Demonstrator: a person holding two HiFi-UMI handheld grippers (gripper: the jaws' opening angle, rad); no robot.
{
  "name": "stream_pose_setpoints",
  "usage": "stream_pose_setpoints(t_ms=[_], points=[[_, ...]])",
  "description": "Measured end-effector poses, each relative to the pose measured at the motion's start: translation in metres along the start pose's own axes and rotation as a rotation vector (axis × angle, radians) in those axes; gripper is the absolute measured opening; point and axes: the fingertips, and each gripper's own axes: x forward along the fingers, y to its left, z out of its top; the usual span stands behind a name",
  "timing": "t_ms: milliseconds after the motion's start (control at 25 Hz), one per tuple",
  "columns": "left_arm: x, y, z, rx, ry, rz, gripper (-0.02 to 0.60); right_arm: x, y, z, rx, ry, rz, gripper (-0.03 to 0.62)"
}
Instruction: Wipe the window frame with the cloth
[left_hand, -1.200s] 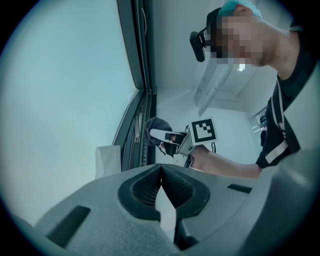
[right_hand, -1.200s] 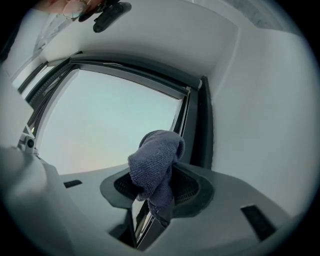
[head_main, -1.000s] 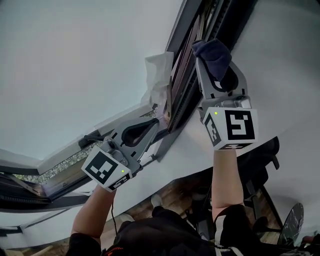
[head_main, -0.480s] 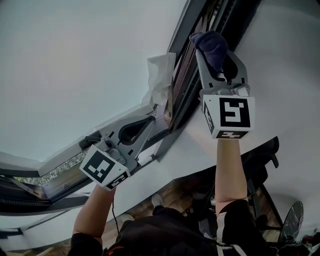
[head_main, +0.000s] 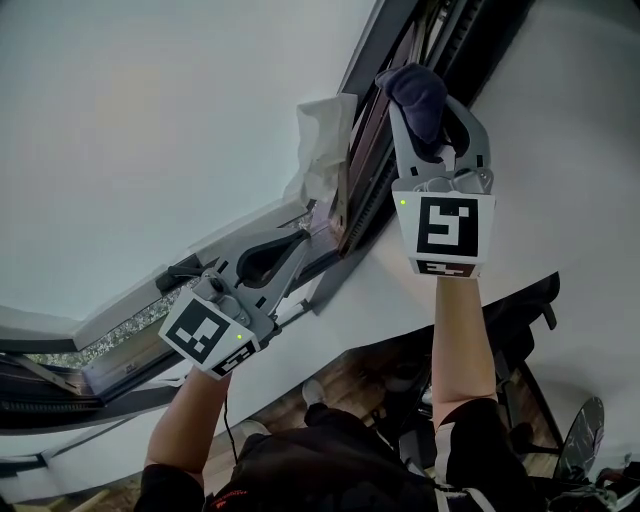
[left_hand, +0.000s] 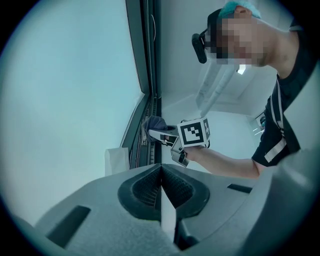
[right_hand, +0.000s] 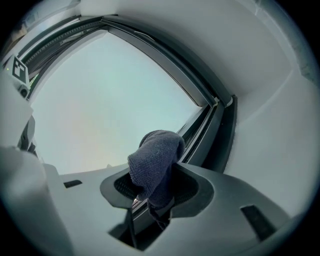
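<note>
Looks steeply down in the head view at a tilted window. Shows the right gripper (head_main: 432, 112) raised to the dark window frame (head_main: 362, 140), jaws pinching a dark blue cloth (head_main: 416, 88) bulging out past their tips and lying up against the frame's inner edge. Confirms that grip in the right gripper view, with the cloth bunched between the pads and its lower folds lost in the shadow of the jaw gap. Places the left gripper (head_main: 306, 236) lower along the frame, near its corner, tips just beside a crumpled white sheet (head_main: 320, 140) sitting at the frame's edge against the pale glass pane (head_main: 150, 120). Finds the left jaws pressed together in the left gripper view, with only a thin pale sliver in the seam, too slight to identify. Cuts off both ends of the frame at the picture edges, and hides any contact between left tips and frame behind the gripper body. Leaves the dim clutter below the person (head_main: 330, 460) hard to make out.
</note>
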Motion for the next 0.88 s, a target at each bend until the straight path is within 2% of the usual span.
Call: stream_pose_setpoints(t_ms=[400, 880], points=[[-0.002, 0.005, -0.012, -0.019, 0.018, 0.006, 0.020, 0.005, 0.020, -0.017, -0.030, 0.038, 0.033, 0.156], [-0.009, 0.007, -0.028, -0.047, 0.042, 0.020, 0.020, 0.000, 0.042, -0.045, 0.007, 0.084, 0.060, 0.156]])
